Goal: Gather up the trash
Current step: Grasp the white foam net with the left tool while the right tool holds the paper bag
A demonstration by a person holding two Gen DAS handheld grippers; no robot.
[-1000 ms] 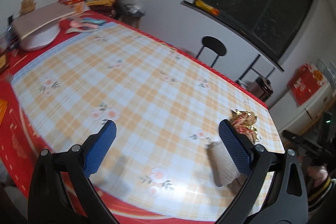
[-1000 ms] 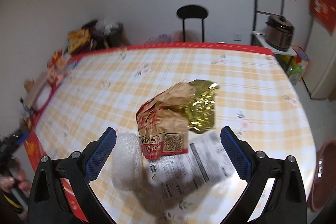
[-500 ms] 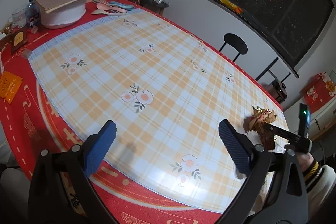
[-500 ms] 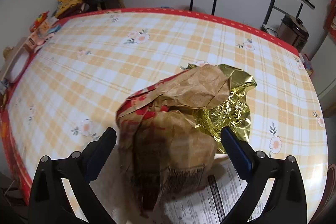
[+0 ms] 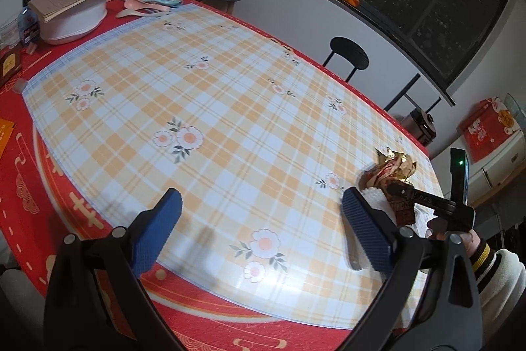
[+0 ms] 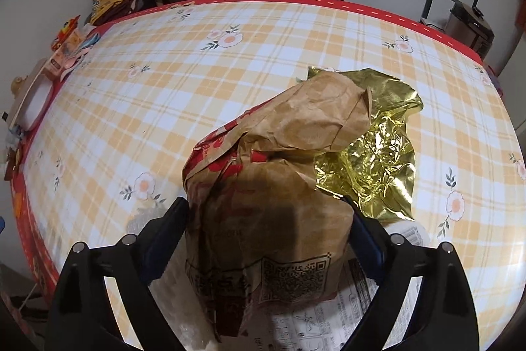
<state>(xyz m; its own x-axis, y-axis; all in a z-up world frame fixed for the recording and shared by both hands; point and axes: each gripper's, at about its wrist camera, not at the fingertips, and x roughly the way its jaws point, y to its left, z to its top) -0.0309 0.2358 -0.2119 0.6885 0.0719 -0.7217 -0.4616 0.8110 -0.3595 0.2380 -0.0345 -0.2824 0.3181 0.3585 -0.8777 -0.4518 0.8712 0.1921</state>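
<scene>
From the left wrist, my left claw [image 5: 261, 221] hangs with its blue pads wide apart and nothing between them, above the near edge of the checked tablecloth [image 5: 213, 107]. The trash sits off beyond my right-hand finger: a crumpled brown paper bag [image 5: 393, 171] with gold foil behind it and something white just past the pad, which I cannot identify from here. The right claw's black body reaches into that pile from the right. My worry on this side is only collision. If I swing the left claw toward the pile, it would meet the other tool before it meets any trash.

From the right wrist, my right claw [image 6: 268, 226] straddles the brown paper bag [image 6: 279, 186], a pad at each flank and seemingly touching the paper. I cannot tell whether it is already squeezing or just framing the bag. The gold foil wrapper [image 6: 371, 150] lies ahead and to the right of the fingers, tucked partly under the bag, and a printed paper sheet [image 6: 332, 321] lies beneath the claw. The risks I judge:
- The bag is hollow and creased, so it may collapse and slip out if I pinch only loose paper.
- Lifting the bag could drag the foil toward the far right table edge.
- The sheet below could get caught by a lower fingertip.
</scene>
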